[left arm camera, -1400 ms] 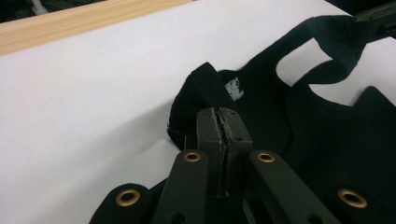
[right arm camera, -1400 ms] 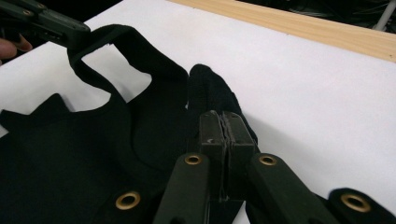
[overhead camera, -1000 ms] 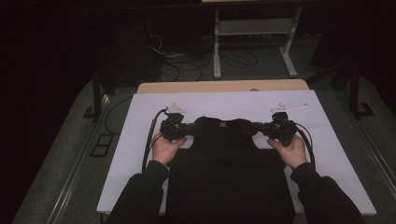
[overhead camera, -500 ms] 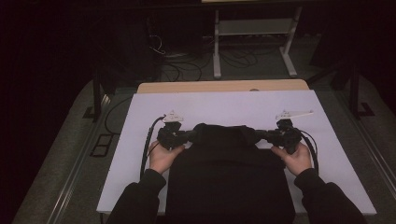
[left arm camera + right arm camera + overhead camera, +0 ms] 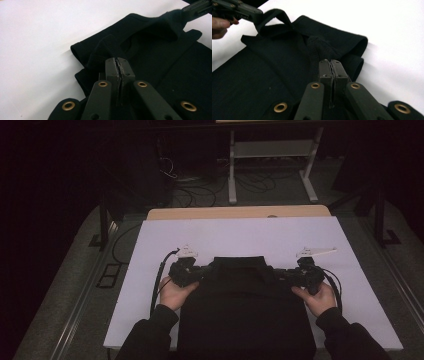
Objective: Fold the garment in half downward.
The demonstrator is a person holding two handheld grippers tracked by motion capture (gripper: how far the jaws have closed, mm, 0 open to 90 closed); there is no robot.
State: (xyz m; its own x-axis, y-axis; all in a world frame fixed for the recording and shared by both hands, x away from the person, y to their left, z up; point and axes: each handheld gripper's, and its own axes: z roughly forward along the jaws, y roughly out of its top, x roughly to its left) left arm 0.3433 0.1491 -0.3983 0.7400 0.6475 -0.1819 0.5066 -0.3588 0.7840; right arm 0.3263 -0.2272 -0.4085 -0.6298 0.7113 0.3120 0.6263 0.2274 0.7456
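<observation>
Nearest the camera in the high view, two dark sleeves are coming in from 6 o'clock, and the black garment (image 5: 247, 315) is lying flat on the white counter (image 5: 240, 237), covering its near middle and running off the near edge. No containers here, just the cloth.

The left tongs (image 5: 204, 272) are sitting at about 9 o'clock of the garment's far end, the right tongs (image 5: 278, 272) at about 3 o'clock, each one biting a top corner. Cables are looping off both toward the person's hands.

The left gripper view is giving the detail you can't get from above: the left tongs (image 5: 118, 65) are clamped tight, jaws pressed together with a fold of the black garment (image 5: 160, 62) pinched at the tip. At 1 o'clock of that view the other tool is holding the opposite corner, lifting it a bit off the counter (image 5: 37, 37).

The right gripper view is mirroring it: the right tongs (image 5: 332, 67) are closed on a bunched fold of the garment (image 5: 277, 62), and at 10 o'clock a hand (image 5: 220, 26) is gripping the left tool.

Farther off, the high view is showing a wooden edge (image 5: 240, 212) beyond the counter, then cables on the floor and a white frame (image 5: 270, 165) at 12 o'clock.
</observation>
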